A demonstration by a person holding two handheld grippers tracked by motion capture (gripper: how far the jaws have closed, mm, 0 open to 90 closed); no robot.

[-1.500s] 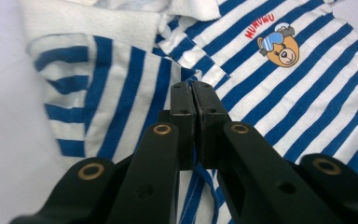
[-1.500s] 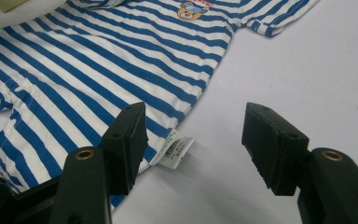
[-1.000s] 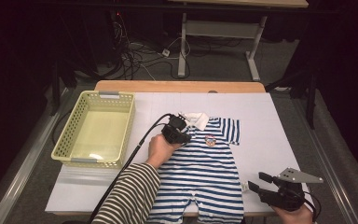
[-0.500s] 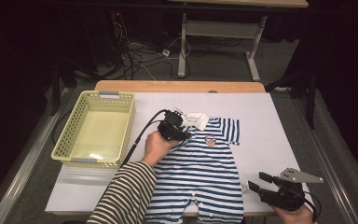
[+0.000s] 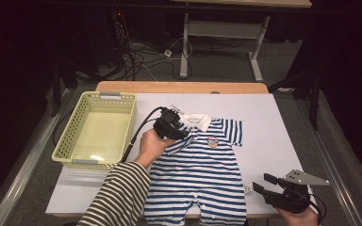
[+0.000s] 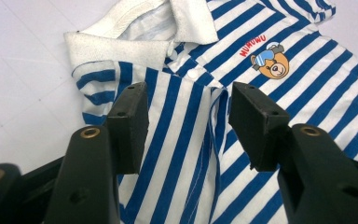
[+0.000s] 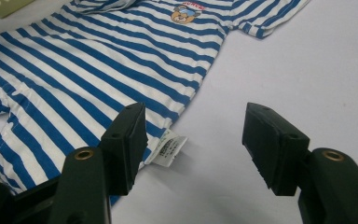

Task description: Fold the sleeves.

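1. Left gripper (image 5: 179, 130) hovers over the folded sleeve and shoulder of a blue-and-white striped baby romper (image 5: 202, 174); its jaws have just been opening and now stand apart with nothing pinched between them, the striped cloth lying below the pads
2. Seen from the left gripper view, the white collar (image 6: 144, 32) and a small bear print (image 6: 269, 63) on the chest lie just ahead of the jaws
3. Right gripper (image 5: 263, 183) rests near the front right corner of the white surface (image 5: 273, 136), jaws wide apart and holding nothing
4. Between its jaws, in the right gripper view, a white label (image 7: 168, 148) pokes out from the romper's edge
5. Laid flat, the romper sits in the middle of the surface, collar pointing away from the person
6. Left of it, a pale yellow basket (image 5: 75, 136) stands close by
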